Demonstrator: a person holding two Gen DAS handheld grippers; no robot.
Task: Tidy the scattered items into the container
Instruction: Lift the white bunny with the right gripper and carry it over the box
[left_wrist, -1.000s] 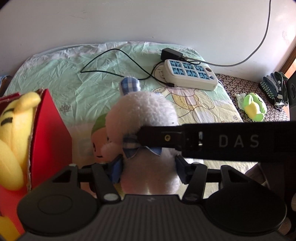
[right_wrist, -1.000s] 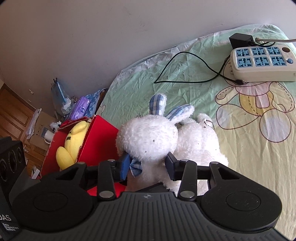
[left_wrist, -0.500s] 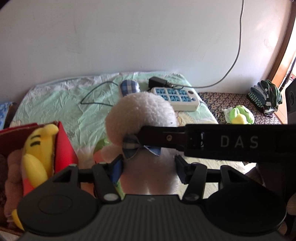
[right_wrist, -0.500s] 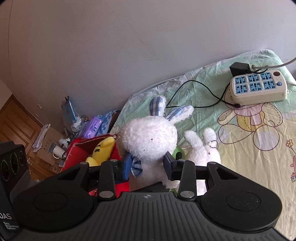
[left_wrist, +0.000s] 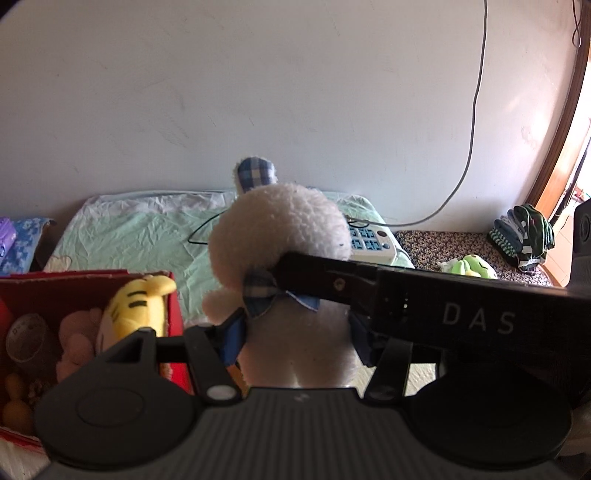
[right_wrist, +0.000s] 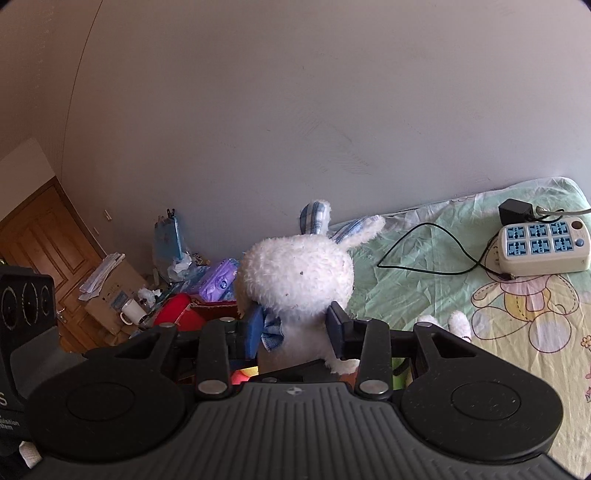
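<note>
- Both tongs had the same toy: a white plush rabbit (left_wrist: 284, 236) with blue-checked ears and a checked bow at its neck. It was up off the bed, not lying on it.
- The left gripper (left_wrist: 295, 334) was clamped narrow on the rabbit's body just under the bow, blue pads pressed into the fluff on both sides.
- The right gripper (right_wrist: 293, 326) was squeezing the rabbit at the neck, narrow too. In the left wrist view its black finger came across from the rabbit's right, with "DAS" printed on it.
- The red cardboard box (left_wrist: 173, 299) sat right beside the rabbit on its left and lower. It already had a yellow striped plush (left_wrist: 138, 306), some pinkish soft toys and a brownish round thing inside; couldn't tell what that last one was.
- Behind the rabbit was the green cartoon bedsheet (right_wrist: 424, 288), with a white and blue power strip (right_wrist: 543, 243) and a thin black cable (right_wrist: 424, 254) on it.
- Well off to the rabbit's right, a small green plush (left_wrist: 469, 266) lay on a dark patterned cover, with a pile of folded dark clothes (left_wrist: 521, 236) past it.
</note>
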